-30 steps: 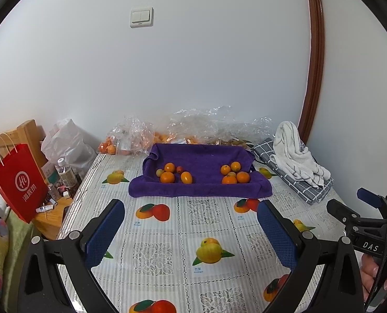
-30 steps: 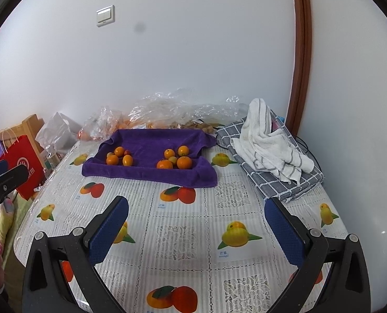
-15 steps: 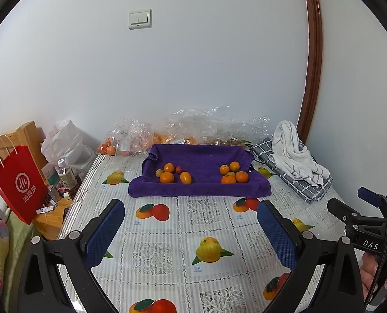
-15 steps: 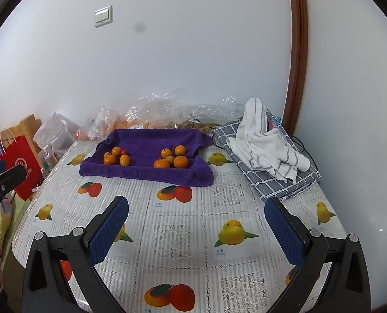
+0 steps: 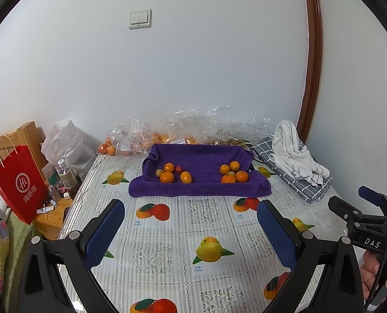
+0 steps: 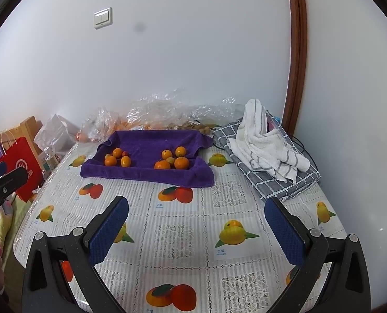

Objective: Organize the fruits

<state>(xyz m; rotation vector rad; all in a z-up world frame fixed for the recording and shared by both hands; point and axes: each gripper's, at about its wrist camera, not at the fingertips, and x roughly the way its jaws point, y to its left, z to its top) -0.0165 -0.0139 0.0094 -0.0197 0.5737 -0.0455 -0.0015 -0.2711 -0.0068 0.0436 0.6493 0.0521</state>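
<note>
Plush purple towel (image 5: pixel 201 160), glossy tablecloth (image 5: pixel 183 237)

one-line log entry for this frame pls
left tool open, empty | right tool open, empty | fruit in two piles on purple towel | both tools short of towel

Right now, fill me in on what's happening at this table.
A person holds a two-finger tool in each hand over a table with a fruit-print cloth. Both the left tool and the right tool are open and empty, well short of the fruit. On a purple towel at the far side, small orange fruits lie in two clusters, a left cluster and a right cluster. Nothing has been picked up yet.
</note>
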